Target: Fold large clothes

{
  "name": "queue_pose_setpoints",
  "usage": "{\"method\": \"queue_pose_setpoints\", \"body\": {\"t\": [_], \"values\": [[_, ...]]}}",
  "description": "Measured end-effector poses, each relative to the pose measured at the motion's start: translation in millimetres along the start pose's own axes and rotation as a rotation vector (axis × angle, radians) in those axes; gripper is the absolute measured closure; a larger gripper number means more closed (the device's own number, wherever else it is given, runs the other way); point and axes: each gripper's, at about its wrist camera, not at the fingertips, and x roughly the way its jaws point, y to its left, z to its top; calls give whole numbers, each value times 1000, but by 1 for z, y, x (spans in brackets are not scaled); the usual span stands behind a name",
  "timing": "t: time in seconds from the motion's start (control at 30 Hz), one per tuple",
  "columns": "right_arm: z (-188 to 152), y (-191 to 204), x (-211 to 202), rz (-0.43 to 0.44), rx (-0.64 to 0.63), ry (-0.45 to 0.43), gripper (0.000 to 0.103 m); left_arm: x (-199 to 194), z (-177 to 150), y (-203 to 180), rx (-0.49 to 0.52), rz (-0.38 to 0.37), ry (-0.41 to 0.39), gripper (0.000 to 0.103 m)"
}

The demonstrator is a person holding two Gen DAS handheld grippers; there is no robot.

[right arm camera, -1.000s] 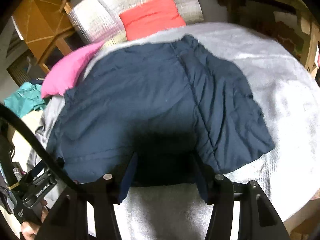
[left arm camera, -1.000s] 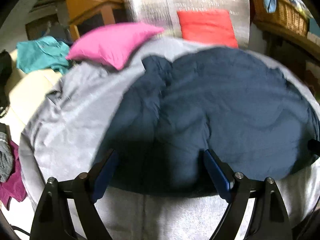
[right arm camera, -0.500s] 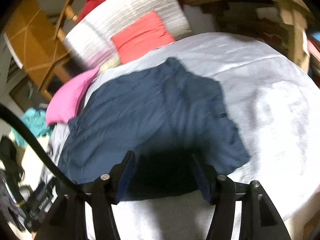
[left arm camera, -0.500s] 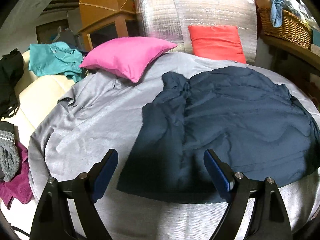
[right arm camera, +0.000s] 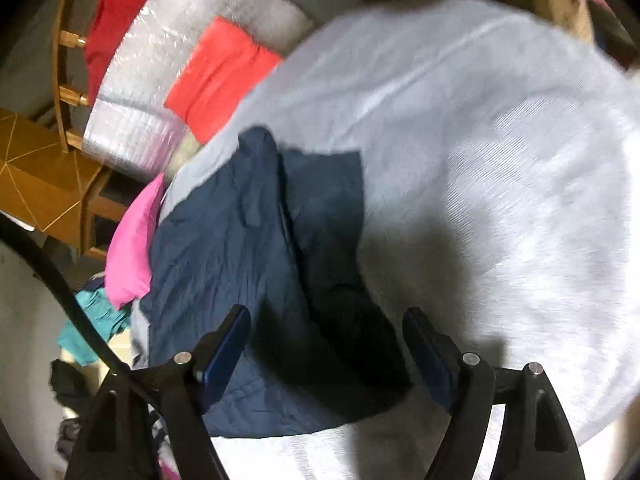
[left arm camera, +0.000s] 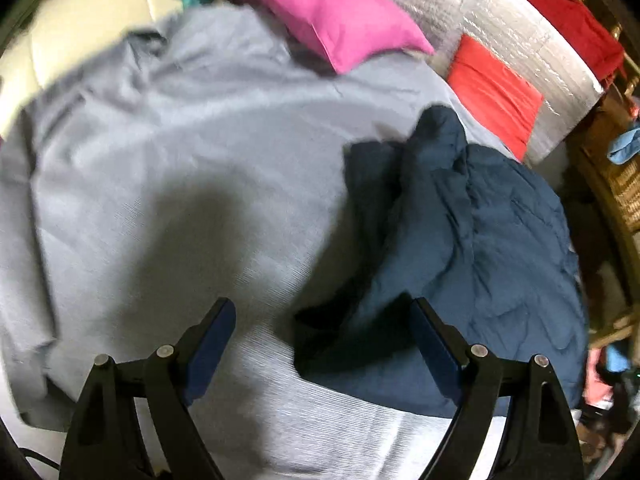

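The left gripper [left arm camera: 322, 344] stands wide apart and empty; the right gripper [right arm camera: 326, 350] is opening, nothing pinched between its pads. Beyond them the navy garment [left arm camera: 472, 264] lies on the grey-sheeted bed [left arm camera: 180, 160], its sides apparently folded inward, near the pink pillow [left arm camera: 332, 20]. It still looks long, so at least a crosswise fold seems left.

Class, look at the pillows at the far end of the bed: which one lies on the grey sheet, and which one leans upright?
The pink pillow lies on the grey sheet. The red-orange pillow stands propped against the silver padded board.
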Motion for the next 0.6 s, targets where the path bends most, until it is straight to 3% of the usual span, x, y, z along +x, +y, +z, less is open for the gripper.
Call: {"method": "queue_pose_setpoints", "body": {"t": [0.07, 0.13, 0.2, 0.3, 0.4, 0.5, 0.6], "values": [[0, 0, 16, 8, 10, 54, 21, 8, -2, -3, -1, -66, 41, 15], [-4, 6, 24, -41, -25, 52, 23, 15, -5, -9, 8, -129, 89, 15], [-8, 15, 23, -72, -83, 36, 44, 15, -7, -16, 45, -110, 77, 16], [-16, 30, 14, -107, -168, -10, 58, 10, -8, -21, 66, -90, 43, 32], [-20, 39, 3, -123, -230, -62, 59, 14, -8, -20, 77, -70, 39, 33], [-21, 32, 13, -151, -218, -17, 56, 23, -14, -21, 70, -34, 75, 28], [-18, 23, 11, -112, -150, -1, 53, 17, -15, -20, 63, -32, 63, 28]]}}
